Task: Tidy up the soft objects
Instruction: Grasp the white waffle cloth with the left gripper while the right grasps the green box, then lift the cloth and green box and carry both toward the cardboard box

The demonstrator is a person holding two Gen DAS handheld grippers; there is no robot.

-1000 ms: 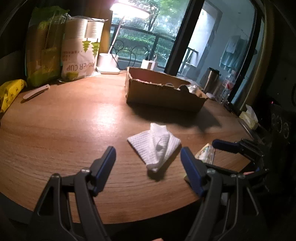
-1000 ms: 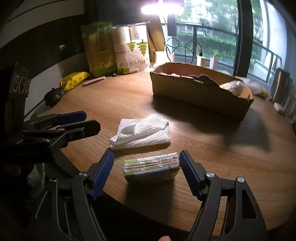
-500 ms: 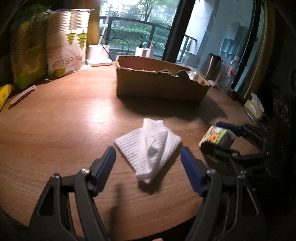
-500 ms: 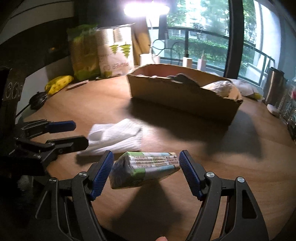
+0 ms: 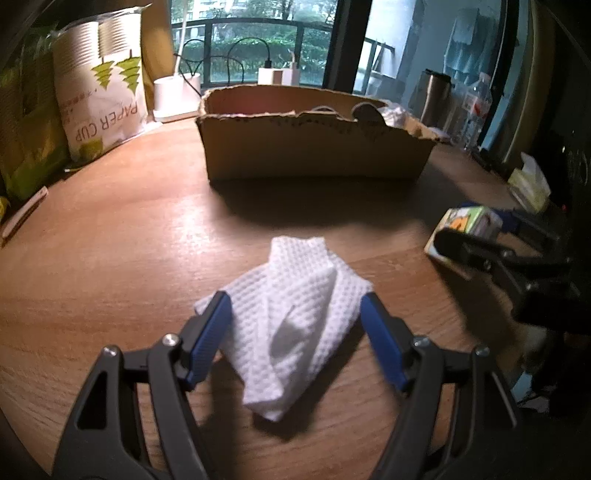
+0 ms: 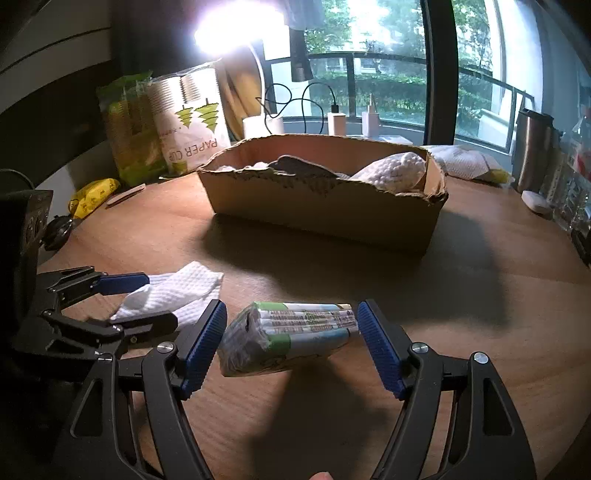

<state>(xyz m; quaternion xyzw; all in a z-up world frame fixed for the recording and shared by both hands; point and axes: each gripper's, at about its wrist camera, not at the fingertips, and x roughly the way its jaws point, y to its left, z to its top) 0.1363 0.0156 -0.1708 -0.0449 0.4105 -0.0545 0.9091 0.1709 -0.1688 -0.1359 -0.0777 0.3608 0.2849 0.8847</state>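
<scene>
Right gripper (image 6: 290, 332): I see it clamped on the tissue pack (image 6: 291, 338), lifted off the table (image 6: 461, 314).
Left gripper (image 5: 295, 325): spread wide, straddling the white cloth (image 5: 295, 317), which lies flat.
Cardboard box (image 6: 321, 206): behind, soft items inside.

Paper cup bag (image 6: 192, 122), lamp (image 6: 229, 33), thermos (image 6: 532, 147).

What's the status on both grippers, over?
Right gripper shut on tissue pack, lifted. Left gripper open, straddling white cloth. Cardboard box ahead, path unobstructed.
</scene>
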